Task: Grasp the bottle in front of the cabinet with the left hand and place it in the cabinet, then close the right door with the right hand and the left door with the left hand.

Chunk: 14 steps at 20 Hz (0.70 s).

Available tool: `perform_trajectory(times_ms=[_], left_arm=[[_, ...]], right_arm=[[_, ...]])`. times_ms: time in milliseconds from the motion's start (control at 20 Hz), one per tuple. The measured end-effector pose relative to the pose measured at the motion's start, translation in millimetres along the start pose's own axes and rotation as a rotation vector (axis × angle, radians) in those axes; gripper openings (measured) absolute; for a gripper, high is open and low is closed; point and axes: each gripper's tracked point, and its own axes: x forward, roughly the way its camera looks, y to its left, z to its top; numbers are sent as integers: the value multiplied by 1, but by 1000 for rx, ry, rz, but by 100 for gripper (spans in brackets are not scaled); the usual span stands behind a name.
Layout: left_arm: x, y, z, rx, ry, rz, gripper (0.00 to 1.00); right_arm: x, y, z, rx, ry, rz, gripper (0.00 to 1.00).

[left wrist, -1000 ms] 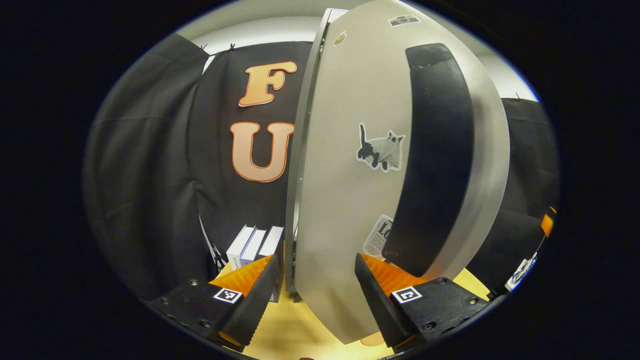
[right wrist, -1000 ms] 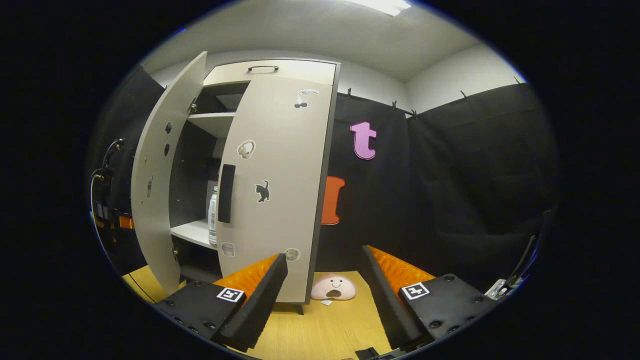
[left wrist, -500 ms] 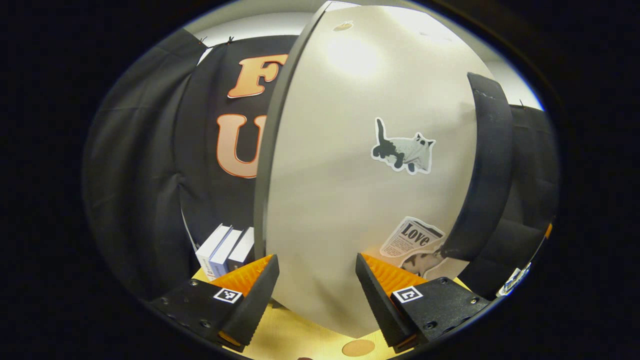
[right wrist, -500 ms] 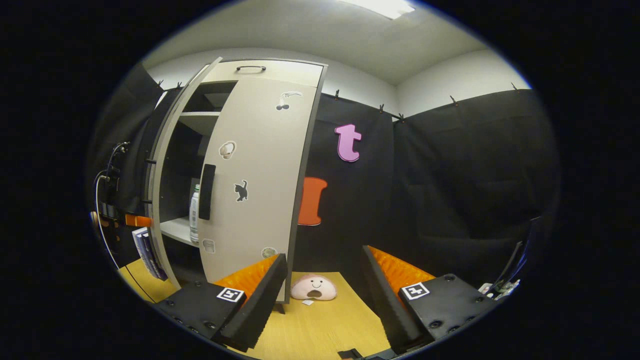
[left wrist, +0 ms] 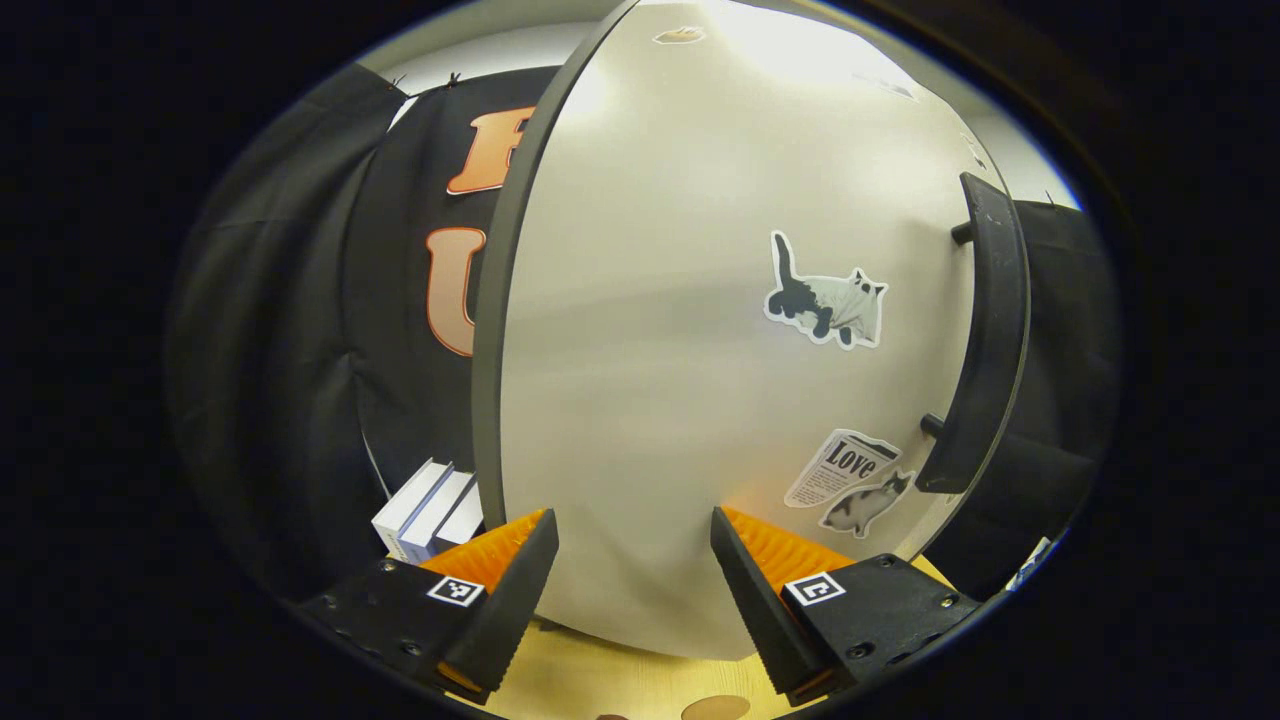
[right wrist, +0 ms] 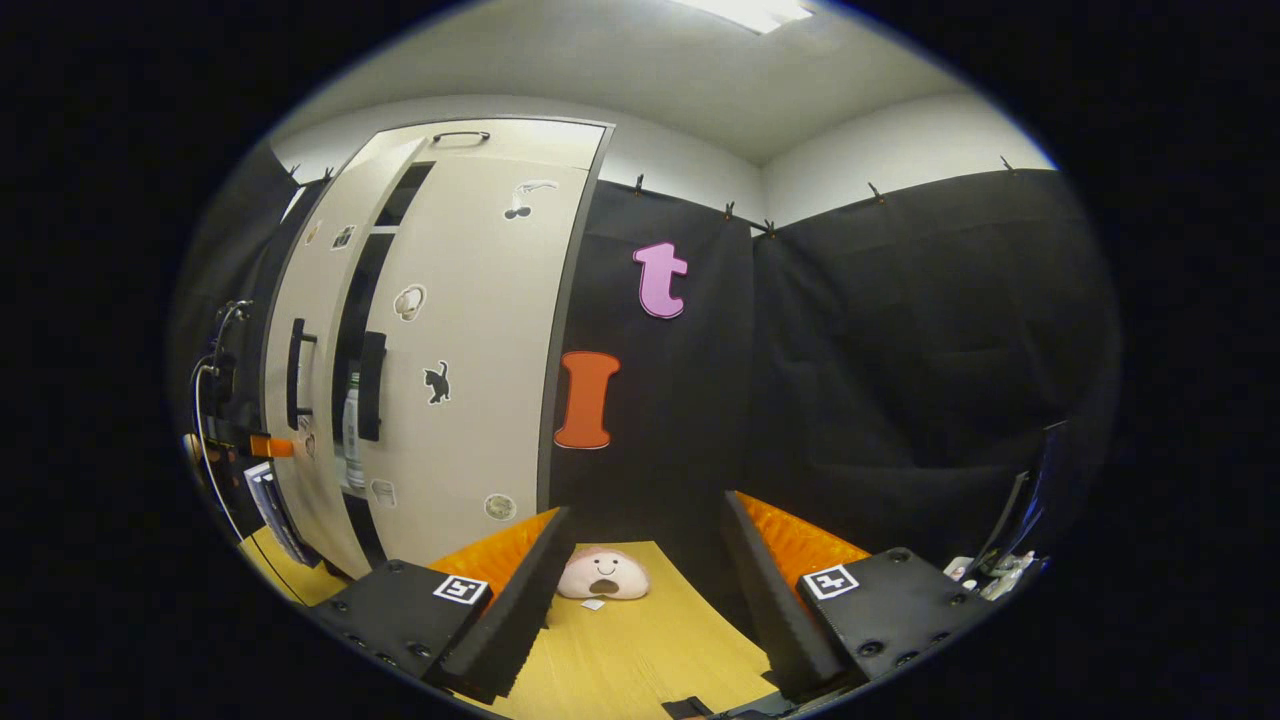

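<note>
- Since the earlier frame the left door (right wrist: 300, 400) has swung much nearer to closed; only a narrow dark gap remains beside the right door (right wrist: 470, 350).
- In the left gripper view, the left gripper (left wrist: 627, 590) is released, its fingers spread and the door panel just ahead at 12 o'clock, probably to push it flat.
- The bottle (right wrist: 351, 430) stands on the shelf inside the cabinet, seen through the gap.
- The right gripper (right wrist: 640, 600) is released and holds nothing over the bench (right wrist: 640, 660); the bottle lies at about 10 o'clock from it, well apart.
</note>
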Motion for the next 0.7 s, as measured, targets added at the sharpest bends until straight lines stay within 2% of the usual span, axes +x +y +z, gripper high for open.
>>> perform_trajectory(times_ms=[100, 400, 550, 700], left_arm=[[6, 0, 1, 10, 1, 7, 94], [20, -2, 4, -20, 29, 27, 94], [5, -11, -5, -52, 65, -10, 94], [-19, -1, 4, -62, 65, -5, 94]], right_arm=[[5, 0, 1, 12, 6, 3, 98], [22, 21, 0, 70, 49, 87, 98], [30, 32, 8, 137, 52, 144, 98], [32, 22, 26, 126, 33, 147, 98]])
